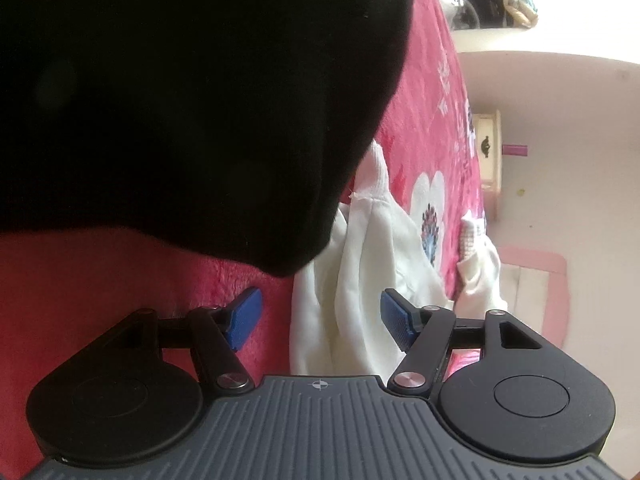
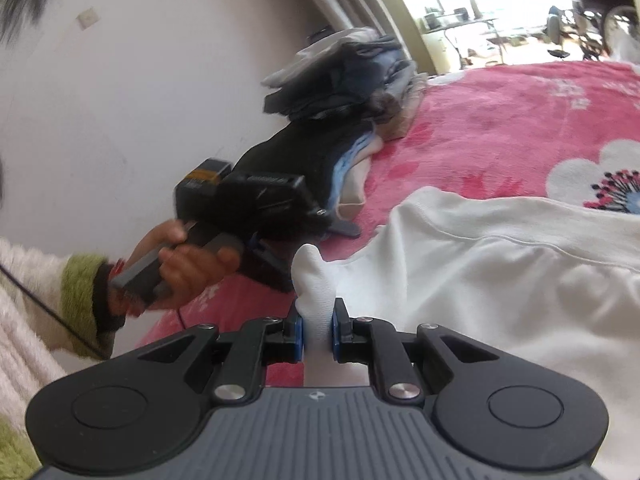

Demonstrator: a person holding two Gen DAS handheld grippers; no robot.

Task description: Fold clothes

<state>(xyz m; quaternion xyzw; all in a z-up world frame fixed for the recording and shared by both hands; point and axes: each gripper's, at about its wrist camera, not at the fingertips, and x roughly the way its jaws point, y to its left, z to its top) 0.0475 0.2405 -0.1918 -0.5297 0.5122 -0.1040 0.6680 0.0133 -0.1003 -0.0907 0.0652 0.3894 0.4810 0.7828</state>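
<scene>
A white garment [image 2: 500,280] lies spread on the pink flowered bedspread [image 2: 500,120]. My right gripper [image 2: 316,332] is shut on a bunched corner of it, and the cloth stands up between the blue pads. In the left wrist view my left gripper [image 1: 320,320] is open, its blue pads [image 1: 244,320] wide apart just above the bed. The white garment [image 1: 348,280] lies crumpled ahead of the gap without being held. A hand [image 2: 188,264] holds the left gripper's handle to the left of the pinched corner.
A black mass [image 1: 180,100] close to the lens fills the upper left of the left wrist view. Two stacks of folded clothes, one dark [image 2: 312,152] and one grey [image 2: 352,68], stand along the wall. The bed's edge and the floor [image 1: 560,200] lie to the right.
</scene>
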